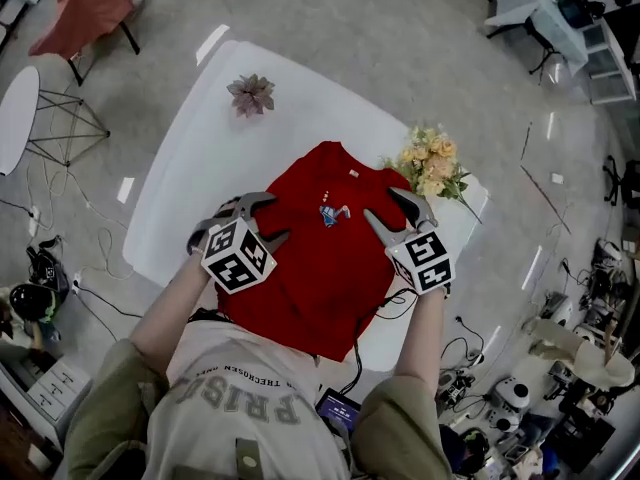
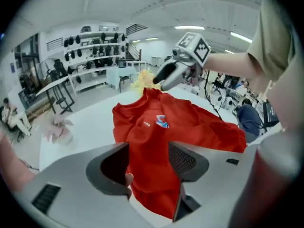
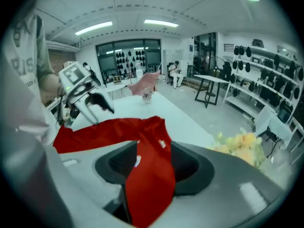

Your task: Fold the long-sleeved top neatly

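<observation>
A red long-sleeved top (image 1: 320, 268) lies spread on the white table (image 1: 195, 178), collar at the far side and a small printed logo on the chest. My left gripper (image 1: 272, 218) hovers over its left side, jaws apart; in the left gripper view the red cloth (image 2: 156, 127) shows between them with no pad pressing on it. Over the top's right side, near the shoulder, is my right gripper (image 1: 383, 206), jaws also apart. A strip of the top (image 3: 147, 175) runs loosely between them in the right gripper view.
A yellow flower bunch (image 1: 432, 166) lies at the table's right edge, close to the right gripper. A pale pink flower (image 1: 250, 94) sits at the far side. A dark device (image 1: 338, 408) is by the near edge. Cables and a chair (image 1: 90, 13) surround the table.
</observation>
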Tool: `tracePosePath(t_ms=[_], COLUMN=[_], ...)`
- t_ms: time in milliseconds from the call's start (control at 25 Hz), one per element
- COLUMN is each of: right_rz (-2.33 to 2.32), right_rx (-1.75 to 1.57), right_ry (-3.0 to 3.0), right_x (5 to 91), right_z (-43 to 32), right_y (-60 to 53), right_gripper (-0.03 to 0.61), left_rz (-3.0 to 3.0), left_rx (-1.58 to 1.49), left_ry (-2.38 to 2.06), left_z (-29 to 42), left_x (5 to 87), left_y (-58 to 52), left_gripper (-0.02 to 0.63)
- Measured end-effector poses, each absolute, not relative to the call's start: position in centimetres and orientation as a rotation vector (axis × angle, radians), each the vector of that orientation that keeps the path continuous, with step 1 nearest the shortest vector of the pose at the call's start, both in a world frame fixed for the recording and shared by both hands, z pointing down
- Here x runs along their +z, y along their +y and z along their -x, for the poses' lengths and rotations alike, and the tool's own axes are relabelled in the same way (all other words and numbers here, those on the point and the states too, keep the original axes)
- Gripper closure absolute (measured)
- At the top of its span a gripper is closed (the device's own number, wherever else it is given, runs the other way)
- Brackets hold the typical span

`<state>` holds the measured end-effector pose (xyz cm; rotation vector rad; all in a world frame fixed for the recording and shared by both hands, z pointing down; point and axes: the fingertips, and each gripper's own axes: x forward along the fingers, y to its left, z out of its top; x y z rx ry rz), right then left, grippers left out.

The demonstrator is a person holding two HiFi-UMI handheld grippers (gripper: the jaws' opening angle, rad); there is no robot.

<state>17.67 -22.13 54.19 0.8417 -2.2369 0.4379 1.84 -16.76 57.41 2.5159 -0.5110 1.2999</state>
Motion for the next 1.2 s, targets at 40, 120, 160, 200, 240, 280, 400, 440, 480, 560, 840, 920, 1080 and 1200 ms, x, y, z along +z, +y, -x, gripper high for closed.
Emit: tracePosePath(t_ms=[40,120,160,200,240,280,400,440,480,560,840,920,1080,1200], right_rz=[-0.799,-0.709,-0.673,-0.644,-0.619,-0.595,-0.549,-0.543,-0.545,-0.571,-0.601,-0.726,-0.967,-1.023], right_rx=[0.459,0.53,0.565,0.591,0.612,0.625,0.624,0.613,0.603,0.601,0.751,0.796,0.754,0.731], right_ry=[-2.205,-2.148,-2.127,-2.109,-2.092,-2.074,-1.993,-1.954,-1.924,-1.915,-2.019,-2.115,-2.139,-2.082], right_x=[54.6,55.8,56.4,57.1,57.8,58.7,61.8,62.7,63.4,64.0,62.0,60.1,58.8,59.7], right_z=[-18.4,-19.2,-19.2,-19.1,-18.8,-18.6,-18.7,-19.2,-19.7,-20.6,-21.0,-21.9,-24.9,-26.2], right_y=[-20.1,-16.0,-14.2,-12.6,-11.2,-10.0,-7.6,-7.2,-7.0,-7.0,-8.3,-11.0,-17.1,-20.2], right_gripper=[0.368,0.216,0.216,0.216,0.216,0.216,0.216,0.216,0.215,0.216,0.216,0.216,0.218,0.218], left_rz=[-2.55,-2.593,-2.597,-2.59,-2.571,-2.546,-2.479,-2.469,-2.465,-2.463,-2.473,-2.514,-2.511,-2.482], left_rx=[1.343,1.435,1.471,1.505,1.546,1.599,1.723,1.72,1.705,1.661,1.677,1.604,1.523,1.498], left_ry=[-0.456,-0.306,-0.236,-0.18,-0.137,-0.103,-0.043,-0.046,-0.059,-0.101,-0.141,-0.208,-0.323,-0.313], left_z=[-2.4,-3.8,-4.5,-5.0,-5.3,-5.3,-4.7,-4.6,-4.5,-4.6,-3.8,-3.5,-3.4,-4.5], left_x=[57.6,58.4,59.0,59.7,60.6,61.6,63.8,64.0,64.1,64.1,62.8,61.3,60.5,61.0], left_y=[-17.6,-18.7,-19.0,-19.3,-19.4,-19.5,-19.9,-20.1,-20.5,-21.3,-21.2,-22.2,-25.4,-27.1], left_gripper=[0.352,0.328,0.319,0.314,0.313,0.308,0.28,0.273,0.267,0.256,0.256,0.256,0.256,0.258])
